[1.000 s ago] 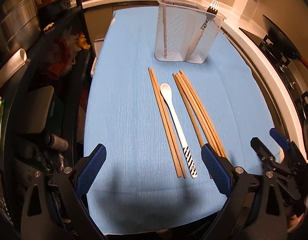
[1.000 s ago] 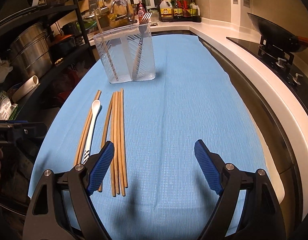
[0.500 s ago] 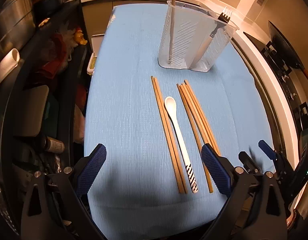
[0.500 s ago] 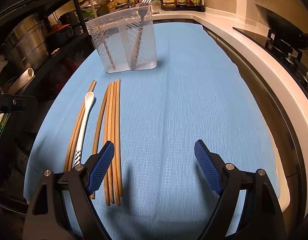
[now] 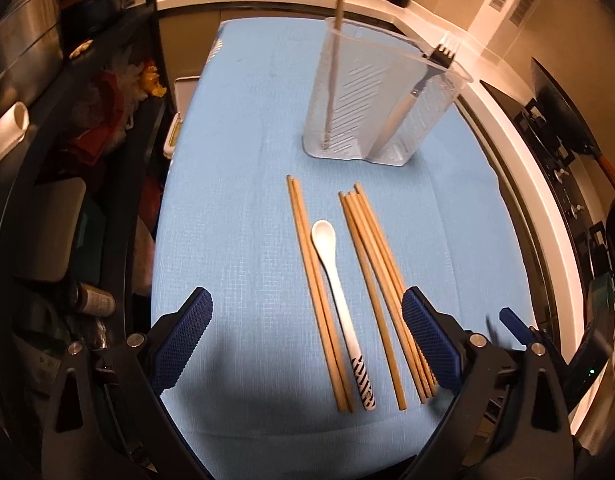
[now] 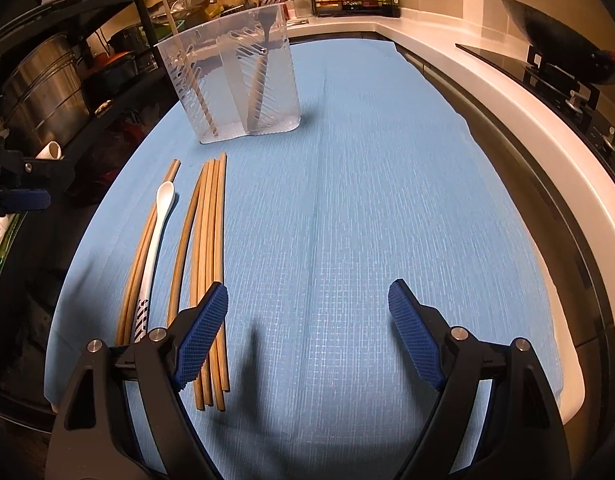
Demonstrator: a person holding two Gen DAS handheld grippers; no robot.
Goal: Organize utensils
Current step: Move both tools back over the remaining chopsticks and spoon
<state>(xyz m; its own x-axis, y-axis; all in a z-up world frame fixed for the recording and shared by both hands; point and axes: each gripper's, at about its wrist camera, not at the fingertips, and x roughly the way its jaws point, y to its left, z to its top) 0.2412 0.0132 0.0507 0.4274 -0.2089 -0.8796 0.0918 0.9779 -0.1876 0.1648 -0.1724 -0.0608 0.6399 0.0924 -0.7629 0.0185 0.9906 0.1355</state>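
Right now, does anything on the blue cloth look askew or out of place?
Nothing damaged or spilled. One chopstick in the right-hand bunch lies at a slight angle to the others. The spoon and remaining chopsticks lie neatly in front of the holder.

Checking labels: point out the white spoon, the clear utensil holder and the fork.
white spoon (image 5: 322, 233), left wrist view, on its bowl.
clear utensil holder (image 6: 281, 92), right wrist view, on its front wall.
fork (image 5: 441, 53), left wrist view, on the tines above the holder's rim.

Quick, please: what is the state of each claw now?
Left claw: open, holding nothing.
Right claw: open, holding nothing.
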